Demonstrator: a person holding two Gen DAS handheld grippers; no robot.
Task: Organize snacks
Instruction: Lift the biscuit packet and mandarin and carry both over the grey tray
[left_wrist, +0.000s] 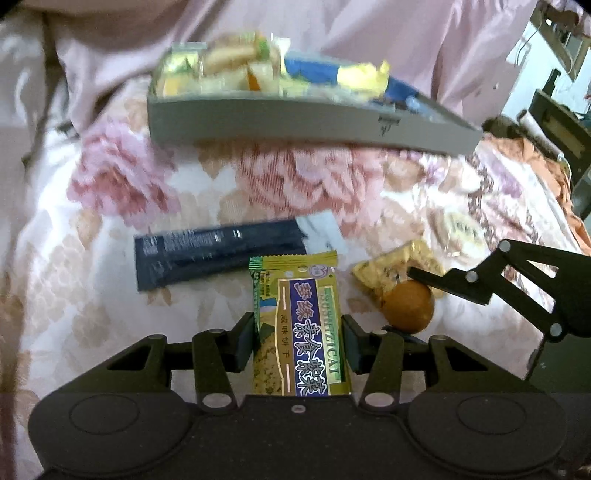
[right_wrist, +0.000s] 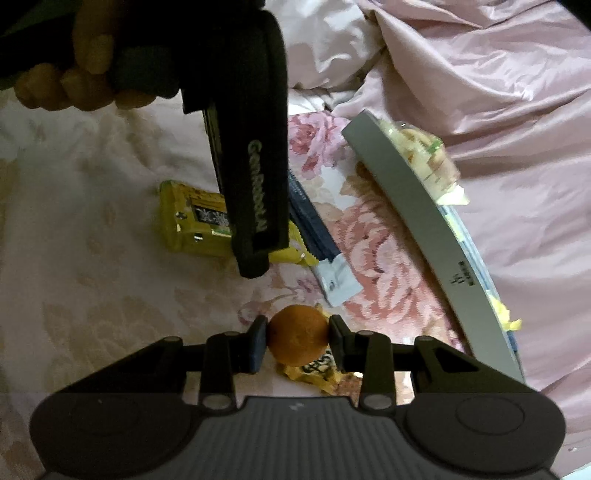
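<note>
Overall, a bedspread (left_wrist: 110, 229) printed with pink flowers filled both views, with a plain pink quilt (right_wrist: 498, 92) bunched across the upper right of the right wrist view. A grey tray (left_wrist: 295, 122) heaped with wrapped snacks sat in the upper middle of the left wrist view. Below it lay a dark blue packet (left_wrist: 207, 258). The left gripper (left_wrist: 299, 339) was closed about a green and gold biscuit packet (left_wrist: 299, 332) with a blue label, at the bottom centre. The right gripper (right_wrist: 297, 341) pinched a small round orange fruit (right_wrist: 297, 339) at lower centre, over a crumpled gold wrapper (right_wrist: 317, 373). A hand (right_wrist: 70, 81) gripped the other tool at upper left.
</note>
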